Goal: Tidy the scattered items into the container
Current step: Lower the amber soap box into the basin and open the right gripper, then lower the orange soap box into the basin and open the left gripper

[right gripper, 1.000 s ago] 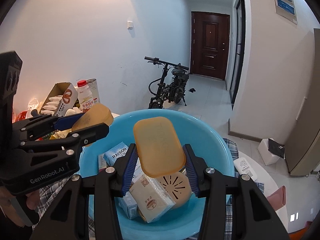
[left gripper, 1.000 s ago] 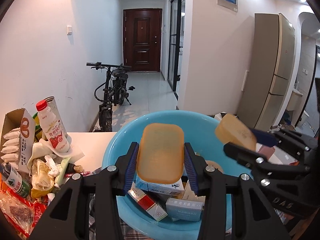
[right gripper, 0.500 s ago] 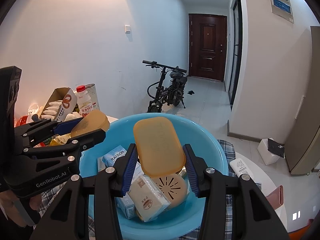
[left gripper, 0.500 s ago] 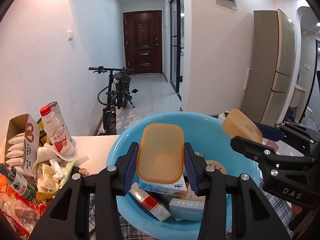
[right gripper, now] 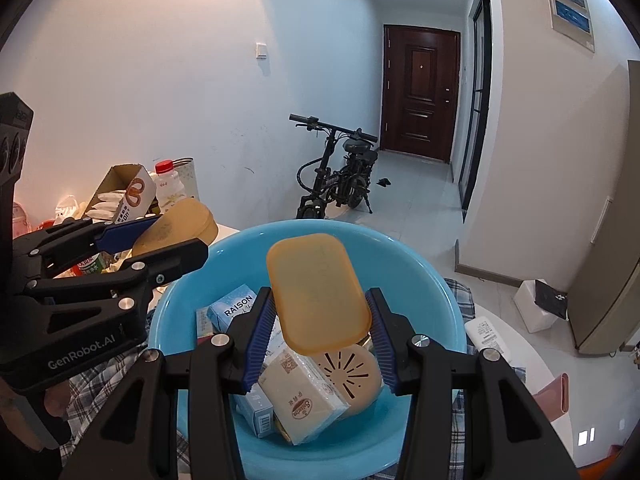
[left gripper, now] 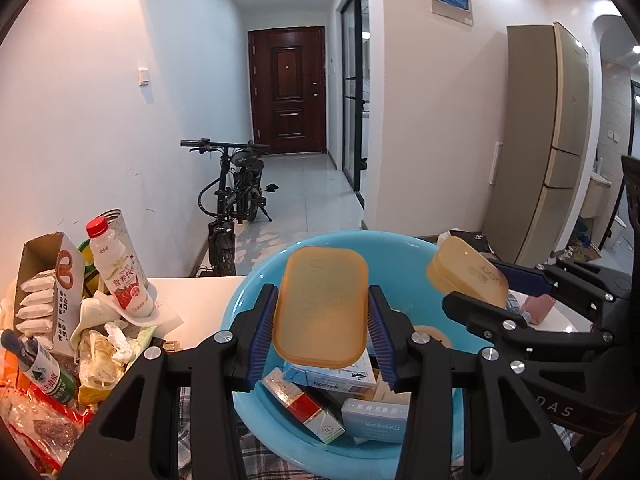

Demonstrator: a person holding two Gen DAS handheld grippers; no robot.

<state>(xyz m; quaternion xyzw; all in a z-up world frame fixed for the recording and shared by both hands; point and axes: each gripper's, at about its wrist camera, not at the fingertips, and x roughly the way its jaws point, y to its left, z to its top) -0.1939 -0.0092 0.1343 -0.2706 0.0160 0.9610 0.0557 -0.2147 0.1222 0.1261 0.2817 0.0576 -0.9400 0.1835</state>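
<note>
My left gripper is shut on an orange translucent soap-box half, held over the blue basin. My right gripper is shut on a second orange half, also above the basin. Each gripper appears in the other's view: the right one at the right, the left one at the left. Inside the basin lie RAISON boxes, a red-and-white carton, a cream packet and a tan slotted disc.
Clutter sits left of the basin on the white table: a red-capped milk bottle, a cardboard box of white packets, a green bottle and wrappers. A plaid cloth lies under the basin. A bicycle stands in the hallway.
Both grippers keep their hold on the orange halves over the basin. The views have shifted only slightly.
</note>
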